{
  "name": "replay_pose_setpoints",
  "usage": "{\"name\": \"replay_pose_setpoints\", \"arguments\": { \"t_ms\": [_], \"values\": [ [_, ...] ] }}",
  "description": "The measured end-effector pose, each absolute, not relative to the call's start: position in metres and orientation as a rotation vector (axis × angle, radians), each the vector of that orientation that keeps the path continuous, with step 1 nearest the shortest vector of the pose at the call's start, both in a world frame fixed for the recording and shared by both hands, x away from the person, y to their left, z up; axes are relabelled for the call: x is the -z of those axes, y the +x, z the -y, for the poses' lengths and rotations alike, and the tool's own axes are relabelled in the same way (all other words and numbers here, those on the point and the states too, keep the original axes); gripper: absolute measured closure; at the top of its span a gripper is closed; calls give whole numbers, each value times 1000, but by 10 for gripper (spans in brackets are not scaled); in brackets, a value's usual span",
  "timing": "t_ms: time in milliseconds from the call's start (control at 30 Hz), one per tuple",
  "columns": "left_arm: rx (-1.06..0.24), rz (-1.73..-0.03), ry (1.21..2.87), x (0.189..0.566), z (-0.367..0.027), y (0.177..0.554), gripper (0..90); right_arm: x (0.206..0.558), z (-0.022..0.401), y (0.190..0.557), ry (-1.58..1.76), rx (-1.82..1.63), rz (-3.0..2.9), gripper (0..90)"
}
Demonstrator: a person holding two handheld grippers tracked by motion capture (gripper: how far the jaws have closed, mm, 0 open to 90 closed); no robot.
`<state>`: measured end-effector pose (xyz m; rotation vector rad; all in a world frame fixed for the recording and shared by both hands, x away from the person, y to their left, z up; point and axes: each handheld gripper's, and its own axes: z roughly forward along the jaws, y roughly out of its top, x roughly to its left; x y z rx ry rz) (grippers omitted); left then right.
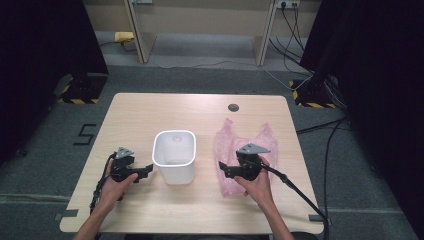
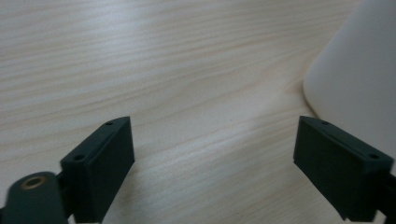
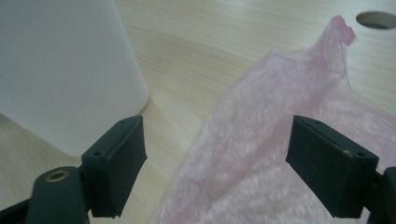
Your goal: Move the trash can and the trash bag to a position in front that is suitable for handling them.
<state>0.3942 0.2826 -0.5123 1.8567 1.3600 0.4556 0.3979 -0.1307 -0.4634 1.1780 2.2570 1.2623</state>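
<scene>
White bin (image 1: 174, 156): upright at table (image 1: 150, 115) centre; interior bottom blurred, contents cannot be told. Pink bag (image 1: 235, 145): flat, right of bin, near edge hidden under right gripper (image 1: 223, 167), jaws spread, unloaded. Left gripper (image 1: 148, 169): jaws spread, beside bin.

Both grippers are black. Left gripper (image 1: 145, 170): grey three-cornered plate on top, black cable trailing back. Right gripper (image 1: 223, 168): same grey plate, thicker black cable. Jaws are flat rectangular blocks with small screw holes; a brass-ringed hole sits beside one. Forearms are bare, no sleeves.
</scene>
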Motion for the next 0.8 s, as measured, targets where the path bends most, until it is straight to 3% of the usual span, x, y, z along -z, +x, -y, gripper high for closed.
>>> {"name": "replay_pose_setpoints", "arguments": {
  "t_ms": [33, 167, 800],
  "values": [
    [-451, -1360, 1850, 511, -282, 394, 163, 460, 122, 401, 1171, -1262, -2251, 210],
    [-440, -1378, 1787, 501, -279, 397, 145, 455, 110, 405, 1160, -1259, -2242, 211],
    [-430, -1282, 1895, 498, -223, 403, 173, 462, 91, 409, 1133, -1231, -2286, 224]
  ]
}}
